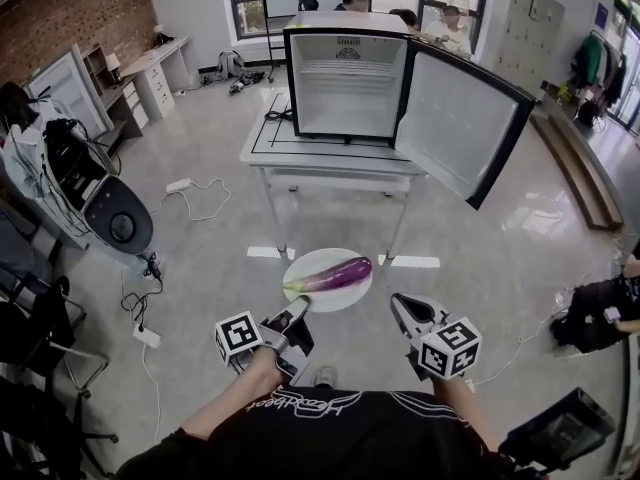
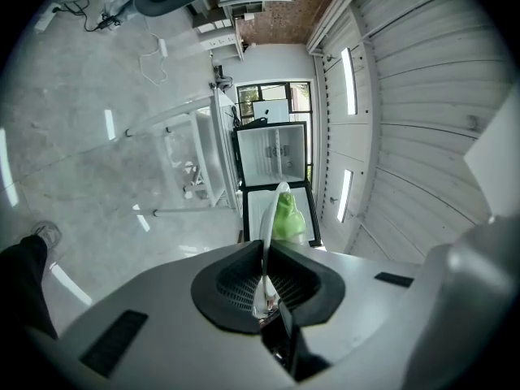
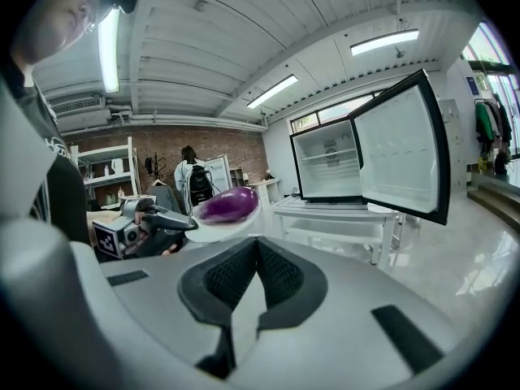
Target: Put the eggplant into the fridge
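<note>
Head view is showing the eggplant [image 1: 335,274] lying crosswise on a plate [image 1: 338,300], well short of the open fridge [image 1: 345,88]. Left gripper [image 1: 299,310] is clamping the plate's rim between its fingers, while the right gripper [image 1: 398,304] is sitting with fingers closed, empty.

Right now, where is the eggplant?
Head view, centre: the eggplant lies on a white plate gripped at its rim by the left gripper, short of the table bearing the open fridge.

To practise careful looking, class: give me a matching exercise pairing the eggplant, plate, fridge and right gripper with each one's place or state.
1 eggplant
2 plate
3 fridge
4 right gripper

A on the table, door open
B lying on the plate
C jaws together, empty
D rim clamped in the left gripper

Pairs: 1-B, 2-D, 3-A, 4-C
</note>
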Tool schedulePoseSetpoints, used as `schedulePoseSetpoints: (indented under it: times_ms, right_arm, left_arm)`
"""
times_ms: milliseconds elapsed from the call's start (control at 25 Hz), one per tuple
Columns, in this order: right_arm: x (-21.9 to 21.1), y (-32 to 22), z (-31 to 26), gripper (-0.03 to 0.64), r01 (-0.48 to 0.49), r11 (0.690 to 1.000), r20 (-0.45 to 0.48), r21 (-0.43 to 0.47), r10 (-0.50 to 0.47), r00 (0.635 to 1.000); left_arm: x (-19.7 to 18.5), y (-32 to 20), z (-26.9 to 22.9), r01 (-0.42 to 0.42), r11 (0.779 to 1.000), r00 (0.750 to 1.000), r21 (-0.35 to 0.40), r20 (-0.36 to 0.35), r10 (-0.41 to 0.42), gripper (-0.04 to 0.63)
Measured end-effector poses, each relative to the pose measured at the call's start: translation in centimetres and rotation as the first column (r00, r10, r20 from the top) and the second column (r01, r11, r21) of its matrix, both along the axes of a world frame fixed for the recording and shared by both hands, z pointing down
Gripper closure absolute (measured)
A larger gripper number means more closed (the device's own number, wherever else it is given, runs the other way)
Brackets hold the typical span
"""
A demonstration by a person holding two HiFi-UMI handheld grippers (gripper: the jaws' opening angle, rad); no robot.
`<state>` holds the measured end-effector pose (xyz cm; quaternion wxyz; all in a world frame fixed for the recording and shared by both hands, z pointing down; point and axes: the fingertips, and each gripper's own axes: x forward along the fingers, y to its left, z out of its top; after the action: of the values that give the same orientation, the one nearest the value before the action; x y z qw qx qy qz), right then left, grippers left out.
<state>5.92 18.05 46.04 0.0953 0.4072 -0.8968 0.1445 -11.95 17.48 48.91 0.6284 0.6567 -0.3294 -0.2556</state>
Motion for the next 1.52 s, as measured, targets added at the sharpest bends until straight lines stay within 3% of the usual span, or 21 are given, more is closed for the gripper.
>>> schedulePoseSetpoints:
  times_ms: [280,560,1200,1520]
  right_arm:
    - [-3.6,-9.0,0.0,0.609,0.008,1.000,-0.001,0.001,-0.008,1.000]
    - [-6.0,-14.2,-0.3,0.609,0.002,1.000,-0.001,0.019,-0.002,1.000]
    - [-6.7,-17.6,0.2,0.609,-0.019,0.999,-0.030,0.033,0.020,0.999]
    - [-5.6,-21.2,0.9,0.609,-0.010,1.000,-0.015,-0.017,0.010,1.000]
  left_arm:
    - [-3.2,-9.1,-0.5,0.003,1.000,1.000,0.024,-0.021,-0.003,0.571]
    - [-5.9,-14.4,0.0,0.002,1.000,1.000,0.024,0.000,-0.002,0.571]
    - [-6.0,-18.4,1.4,-0.032,0.999,0.999,0.002,-0.022,0.032,0.571]
    - [-4.9,-22.4,2.3,-0.017,1.000,1.000,-0.021,-0.002,0.017,0.571]
